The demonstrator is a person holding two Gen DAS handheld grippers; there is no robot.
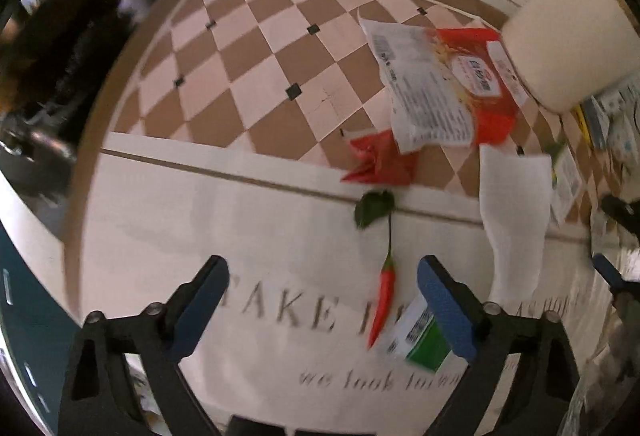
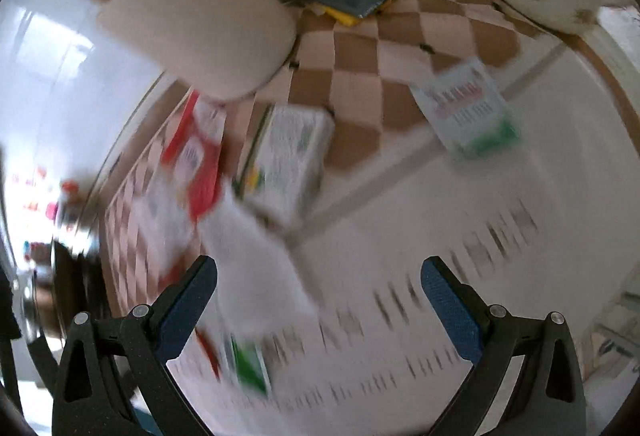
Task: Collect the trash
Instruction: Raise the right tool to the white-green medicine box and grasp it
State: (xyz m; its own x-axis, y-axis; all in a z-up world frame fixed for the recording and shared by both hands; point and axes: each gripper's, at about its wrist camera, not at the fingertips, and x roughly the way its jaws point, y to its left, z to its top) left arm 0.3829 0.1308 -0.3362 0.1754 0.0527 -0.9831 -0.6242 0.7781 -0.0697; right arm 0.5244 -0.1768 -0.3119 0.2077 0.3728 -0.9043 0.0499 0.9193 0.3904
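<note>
Brown-and-pink checkered tablecloth (image 1: pixel 256 83) strewn with wrappers, red chilli (image 1: pixel 385 296), both grippers' fingers wide apart, empty.

"TAKE" and, probably, "we took" on the white tablecloth (image 1: pixel 256 228).

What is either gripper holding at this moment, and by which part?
Nothing is held. The left gripper is open above the red chili, and the right gripper is open over the white tissue.
</note>
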